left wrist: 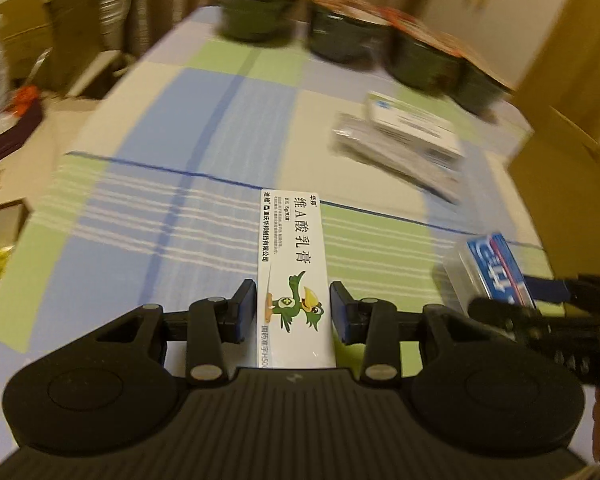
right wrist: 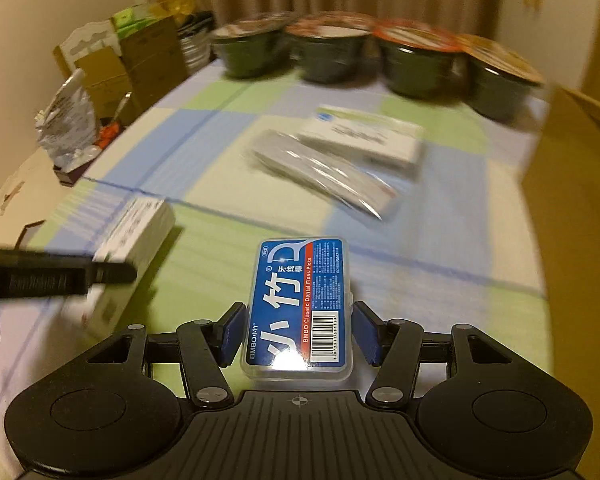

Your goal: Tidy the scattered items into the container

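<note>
The white ointment box (left wrist: 294, 276) sits lengthwise between the left gripper (left wrist: 293, 310)'s jaws, which look closed on its sides near one end, and the floss pick case (right wrist: 300, 306) is pinched the same way in the right gripper (right wrist: 298, 330), both lifted off the table (left wrist: 188, 184) I think. With most of each sticking out past the jaws, either could tilt or slip during the swing. The cardboard box (right wrist: 580, 208) is off right of both jaws, so they might bump each other heading there.
</note>
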